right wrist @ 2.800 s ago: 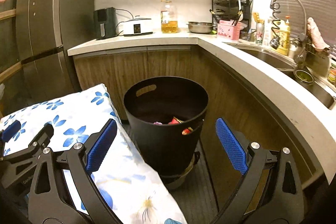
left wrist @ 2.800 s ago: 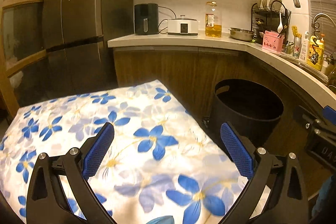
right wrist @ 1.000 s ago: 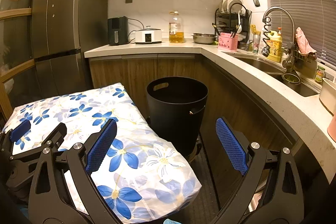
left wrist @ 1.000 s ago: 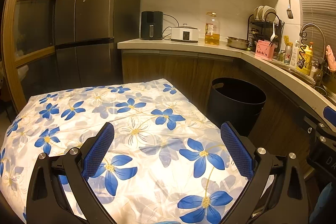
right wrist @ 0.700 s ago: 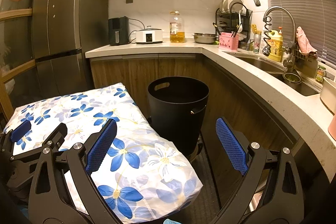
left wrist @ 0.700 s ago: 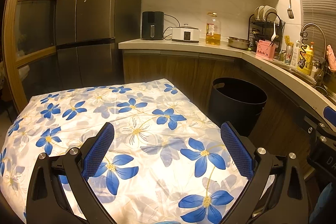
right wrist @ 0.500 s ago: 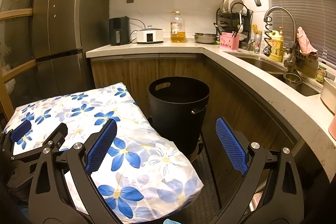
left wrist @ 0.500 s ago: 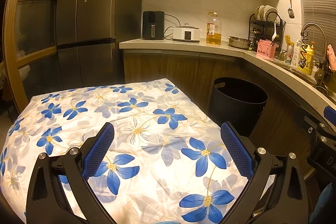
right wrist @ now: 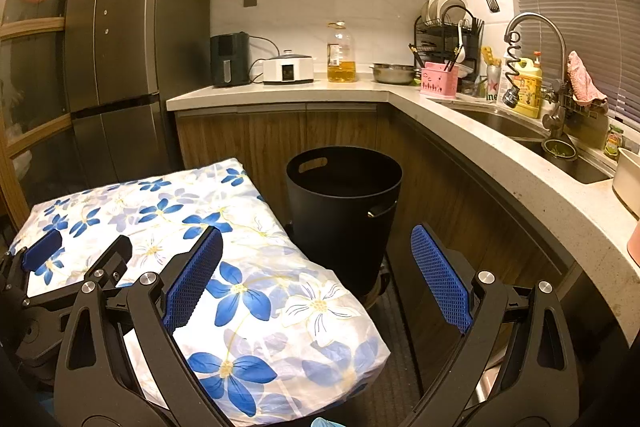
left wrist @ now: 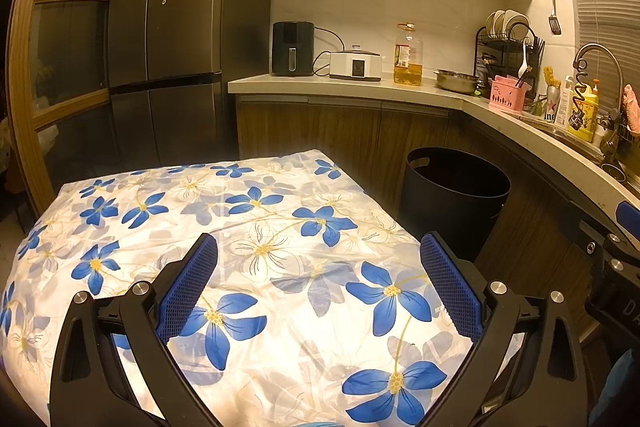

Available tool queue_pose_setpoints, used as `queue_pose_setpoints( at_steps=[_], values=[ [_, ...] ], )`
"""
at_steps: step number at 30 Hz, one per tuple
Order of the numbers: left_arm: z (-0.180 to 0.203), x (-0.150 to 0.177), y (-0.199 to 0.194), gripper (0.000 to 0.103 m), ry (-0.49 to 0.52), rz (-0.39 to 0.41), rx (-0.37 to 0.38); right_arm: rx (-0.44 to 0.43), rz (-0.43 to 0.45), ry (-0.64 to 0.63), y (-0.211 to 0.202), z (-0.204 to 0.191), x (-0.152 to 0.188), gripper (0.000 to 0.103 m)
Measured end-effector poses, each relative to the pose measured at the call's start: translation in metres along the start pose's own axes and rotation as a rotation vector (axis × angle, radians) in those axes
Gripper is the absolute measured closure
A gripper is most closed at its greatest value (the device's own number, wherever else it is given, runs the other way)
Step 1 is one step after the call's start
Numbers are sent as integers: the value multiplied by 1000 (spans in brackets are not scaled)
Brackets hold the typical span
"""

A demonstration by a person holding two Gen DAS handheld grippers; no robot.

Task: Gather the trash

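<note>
The floral cover (left wrist: 280, 227) on the table is thin cloth, slightly creased, with a soft sheen under the light. The bin (right wrist: 344, 203) looks like matt black plastic. Both grippers, the left gripper (left wrist: 320, 287) and the right gripper (right wrist: 316, 275), have matt black plastic frames, small bright metal screws, and blue pads (left wrist: 188, 283) with a rough mesh texture. The cabinet fronts (right wrist: 280, 131) show dark wood grain; the countertop (right wrist: 520, 171) is pale, smooth speckled stone. The fridge (left wrist: 168, 39) is brushed dark metal. The faucet (right wrist: 536, 23) and the bowl (right wrist: 394, 73) are shiny metal.
</note>
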State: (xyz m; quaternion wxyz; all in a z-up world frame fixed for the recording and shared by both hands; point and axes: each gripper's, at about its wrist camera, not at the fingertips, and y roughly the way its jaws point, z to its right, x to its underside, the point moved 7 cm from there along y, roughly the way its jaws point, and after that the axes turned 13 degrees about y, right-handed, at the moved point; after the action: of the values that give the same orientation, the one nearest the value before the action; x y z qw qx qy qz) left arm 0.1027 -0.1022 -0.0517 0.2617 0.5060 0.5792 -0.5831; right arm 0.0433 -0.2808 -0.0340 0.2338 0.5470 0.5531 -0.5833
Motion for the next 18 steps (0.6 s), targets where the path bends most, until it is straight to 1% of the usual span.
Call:
queue_pose_setpoints(
  at_steps=[10, 11, 13, 14, 16, 18],
  values=[
    [0, 0, -1, 6, 5, 2, -1, 0, 4, -2, 0, 0, 0, 9],
    [0, 0, -2, 12, 7, 1, 1, 0, 4, -2, 0, 0, 0, 9],
    [1, 0, -2, 16, 13, -5, 5, 0, 4, -1, 0, -1, -1, 9],
    [1, 0, -2, 21, 18, -6, 0, 0, 4, -1, 0, 0, 0, 9],
    [2, -3, -2, 23, 29, -7, -12, 0, 5, 0, 0, -1, -1, 9],
    [1, -4, -2, 25, 32, -5, -6, -1, 5, 0, 0, 1, -2, 9]
  ],
)
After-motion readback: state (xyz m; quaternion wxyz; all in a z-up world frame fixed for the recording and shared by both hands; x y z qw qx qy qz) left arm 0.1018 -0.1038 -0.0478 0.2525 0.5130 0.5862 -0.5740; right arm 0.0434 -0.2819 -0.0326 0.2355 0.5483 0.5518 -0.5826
